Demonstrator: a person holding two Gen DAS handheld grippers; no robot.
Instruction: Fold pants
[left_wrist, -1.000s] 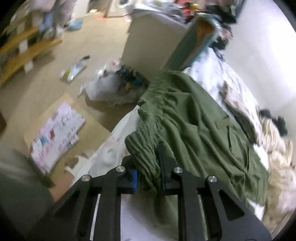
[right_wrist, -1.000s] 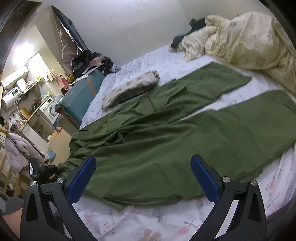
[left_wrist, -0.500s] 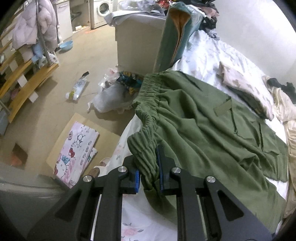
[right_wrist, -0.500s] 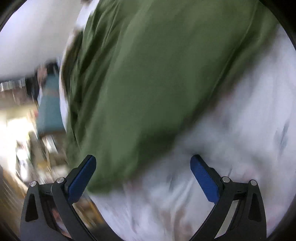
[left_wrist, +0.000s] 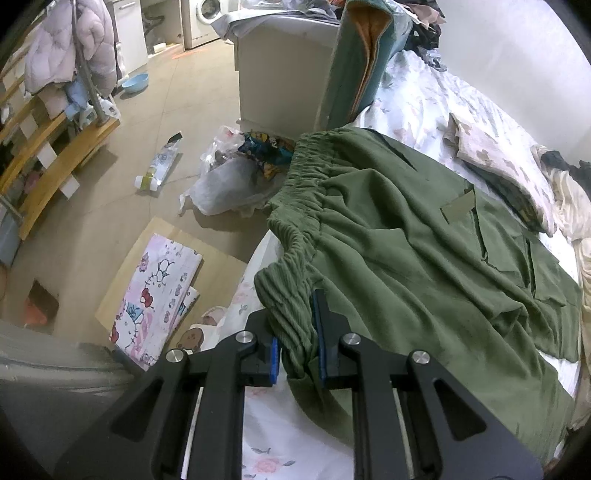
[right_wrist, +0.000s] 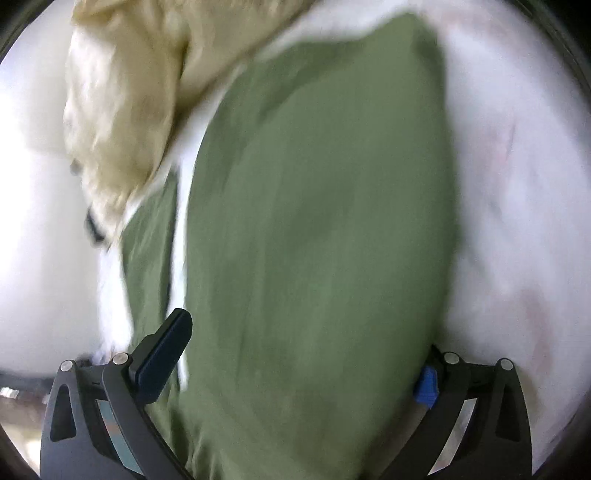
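A bed (left_wrist: 417, 92) with a white, faintly flowered sheet carries everything; it runs along a plain white wall, and its near edge drops to a beige tiled floor (left_wrist: 192, 92). A pale cabinet (left_wrist: 273, 66) stands on the floor against the bed's far corner, with a teal and orange cushion (left_wrist: 354, 62) leaning on it. A washing machine (left_wrist: 203, 18) sits at the back of the room, and a wooden rack (left_wrist: 55, 155) hung with a pale padded jacket stands at the left.

The olive green pants (left_wrist: 424, 266) lie spread across the bed, soft and creased, with the gathered, ribbed waistband bunched at the bed's near edge and a flap pocket showing on the upper side. In the right wrist view, which is smeared by motion, one flat green leg (right_wrist: 317, 240) fills the frame, with a crumpled cream quilt (right_wrist: 129, 92) above it towards the bed's far corner.

A folded patterned cloth (left_wrist: 498, 162) lies beside the pants near the wall. On the floor below the waistband sit a white plastic bag (left_wrist: 225, 181), a cartoon-printed flat pack (left_wrist: 155, 295) on cardboard, and a fallen bottle (left_wrist: 159, 170).

The left gripper (left_wrist: 297, 345) is clamped on the waistband, ribbed cloth pinched between its blue pads. The right gripper (right_wrist: 299, 354) stands wide apart, straddling the leg without pressing it.
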